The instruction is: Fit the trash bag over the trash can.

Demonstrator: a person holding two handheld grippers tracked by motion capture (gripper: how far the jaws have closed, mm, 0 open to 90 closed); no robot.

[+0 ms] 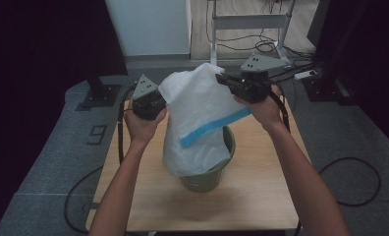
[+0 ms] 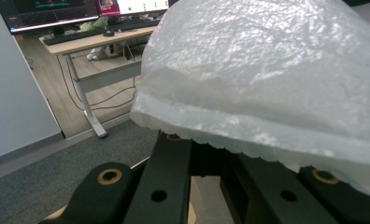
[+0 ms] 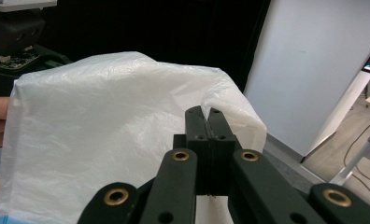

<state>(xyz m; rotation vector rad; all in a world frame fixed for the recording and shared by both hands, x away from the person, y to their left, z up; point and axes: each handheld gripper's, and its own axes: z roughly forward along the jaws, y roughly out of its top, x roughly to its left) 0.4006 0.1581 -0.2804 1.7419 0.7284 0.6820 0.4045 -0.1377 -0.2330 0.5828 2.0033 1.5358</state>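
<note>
Both claws — left (image 1: 159,101) and right (image 1: 221,78) — clamp the white bag (image 1: 200,123) above the green bin (image 1: 207,179).

An office or lab: monitors (image 2: 80,11) on a desk (image 2: 94,42), floor cables (image 1: 261,42).

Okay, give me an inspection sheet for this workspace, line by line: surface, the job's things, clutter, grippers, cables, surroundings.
Surface: wooden table, bare around the bin.
Job's things: white plastic bag with a blue band, held up by its top edge, its lower end hanging into the green bin that stands on the table.
Clutter: nothing seen on the table.
Grippers: left hand-held gripper shut on the bag's left top edge; right hand-held gripper shut on the bag's right top edge, jaws pressed together on the film.
Cables: black cable trailing from the left hand-held gripper over the table's left edge; more black loops on the floor.
Surroundings: grey carpet, desk frame behind the table, dark screens at both sides.
</note>
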